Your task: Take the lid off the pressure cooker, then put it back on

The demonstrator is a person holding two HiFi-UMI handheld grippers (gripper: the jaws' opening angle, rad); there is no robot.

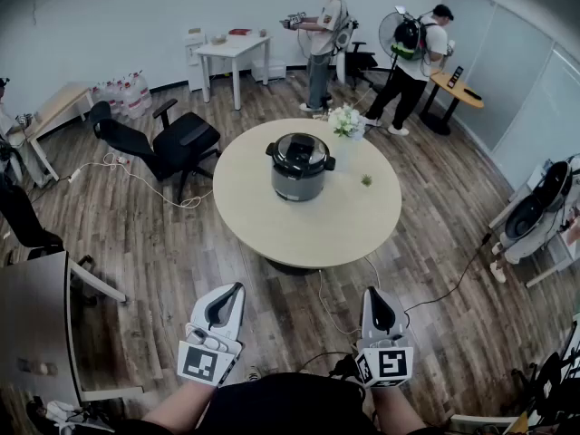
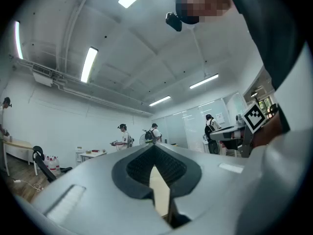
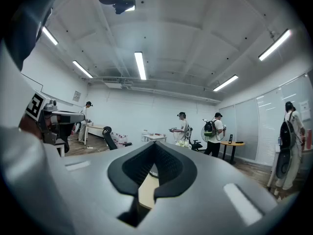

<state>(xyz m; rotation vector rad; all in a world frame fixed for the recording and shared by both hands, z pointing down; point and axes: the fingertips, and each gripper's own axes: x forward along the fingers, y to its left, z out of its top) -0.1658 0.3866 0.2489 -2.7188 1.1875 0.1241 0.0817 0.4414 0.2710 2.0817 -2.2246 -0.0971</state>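
Note:
A dark grey pressure cooker (image 1: 298, 167) with its black lid (image 1: 300, 151) on stands on the round beige table (image 1: 263, 216), a little behind its middle. My left gripper (image 1: 238, 288) and right gripper (image 1: 374, 292) hover side by side near the bottom of the head view, well short of the table's near edge. Both are shut with nothing between the jaws. In the left gripper view the closed jaws (image 2: 155, 151) fill the lower half and only a sliver of table shows. The right gripper view looks past its closed jaws (image 3: 155, 147) at the room.
White flowers in a vase (image 1: 345, 123) and a small green thing (image 1: 366, 180) sit on the table right of the cooker. A black office chair (image 1: 163, 143) stands left of the table. Two people (image 1: 323, 39) (image 1: 416, 57) stand at the back. Cables (image 1: 136, 178) lie on the floor.

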